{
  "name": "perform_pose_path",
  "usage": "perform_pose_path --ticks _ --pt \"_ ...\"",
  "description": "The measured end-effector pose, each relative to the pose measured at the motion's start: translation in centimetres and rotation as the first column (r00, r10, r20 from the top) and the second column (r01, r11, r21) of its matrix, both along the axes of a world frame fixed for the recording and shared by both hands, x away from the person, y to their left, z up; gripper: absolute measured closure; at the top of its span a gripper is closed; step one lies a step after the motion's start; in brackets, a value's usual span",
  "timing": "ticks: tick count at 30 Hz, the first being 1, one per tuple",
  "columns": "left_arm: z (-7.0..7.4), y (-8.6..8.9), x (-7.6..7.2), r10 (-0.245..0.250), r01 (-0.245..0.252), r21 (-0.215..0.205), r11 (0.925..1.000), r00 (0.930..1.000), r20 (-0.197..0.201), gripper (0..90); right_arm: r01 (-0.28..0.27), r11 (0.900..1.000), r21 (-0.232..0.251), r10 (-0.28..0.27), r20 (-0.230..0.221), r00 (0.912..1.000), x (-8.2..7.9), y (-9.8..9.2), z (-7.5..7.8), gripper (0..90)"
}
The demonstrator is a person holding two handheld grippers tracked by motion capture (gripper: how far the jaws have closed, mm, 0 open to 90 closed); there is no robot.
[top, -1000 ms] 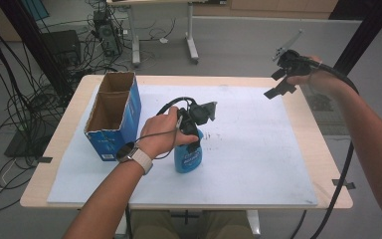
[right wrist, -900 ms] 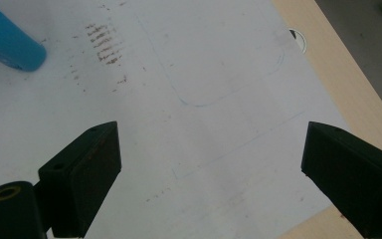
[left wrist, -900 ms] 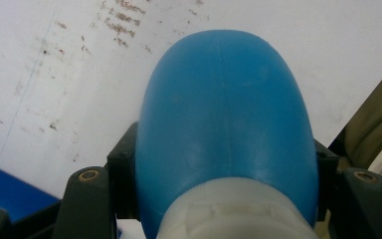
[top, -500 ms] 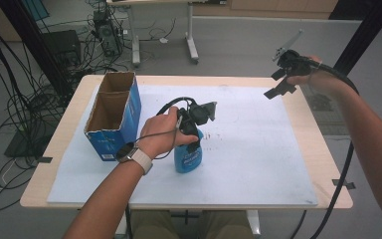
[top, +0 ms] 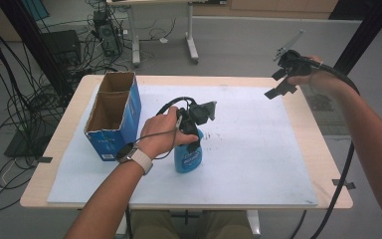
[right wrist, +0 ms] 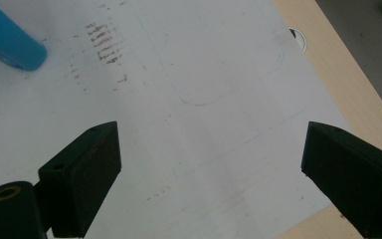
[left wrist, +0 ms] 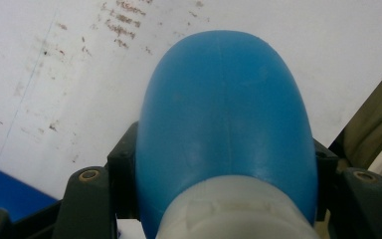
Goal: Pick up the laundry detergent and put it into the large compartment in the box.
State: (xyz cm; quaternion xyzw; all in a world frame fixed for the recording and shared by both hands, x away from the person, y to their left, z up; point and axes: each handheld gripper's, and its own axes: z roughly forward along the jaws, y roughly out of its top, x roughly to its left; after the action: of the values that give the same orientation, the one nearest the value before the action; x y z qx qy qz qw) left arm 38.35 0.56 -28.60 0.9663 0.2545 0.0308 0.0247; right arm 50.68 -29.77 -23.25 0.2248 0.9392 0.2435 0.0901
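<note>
Lab or workshop: cable tangles [top: 10, 99] on grey floor, computer tower [top: 104, 32], adjustable desk frame [top: 164, 30].

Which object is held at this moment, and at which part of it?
The left gripper is shut on the blue bottle, its jaws clamping the upper body just below the white cap. The right gripper is open and holds nothing.
</note>
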Motion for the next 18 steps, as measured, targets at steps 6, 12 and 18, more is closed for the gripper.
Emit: perform_pose_path --ticks 6,12,18 --pt "0.01 0.02 -0.12 -0.004 0.004 -0.003 1.0 1.0 0.006 38.2 0.0 1.0 0.004 0.0 -0.001 1.0 -0.12 -0.04 -0.13 8.4" --pt "0.13 -0.08 -0.3 0.007 -0.007 0.005 1.0 0.9999 0.013 38.3 0.004 1.0 0.006 -0.004 0.002 1.0 -0.27 -0.24 -0.01 8.4" --pt "0.86 0.13 -0.77 0.031 -0.032 0.014 0.9994 0.9994 0.012 38.2 0.004 1.0 0.01 -0.004 0.01 0.9999 -0.56 -0.48 0.1 8.3"
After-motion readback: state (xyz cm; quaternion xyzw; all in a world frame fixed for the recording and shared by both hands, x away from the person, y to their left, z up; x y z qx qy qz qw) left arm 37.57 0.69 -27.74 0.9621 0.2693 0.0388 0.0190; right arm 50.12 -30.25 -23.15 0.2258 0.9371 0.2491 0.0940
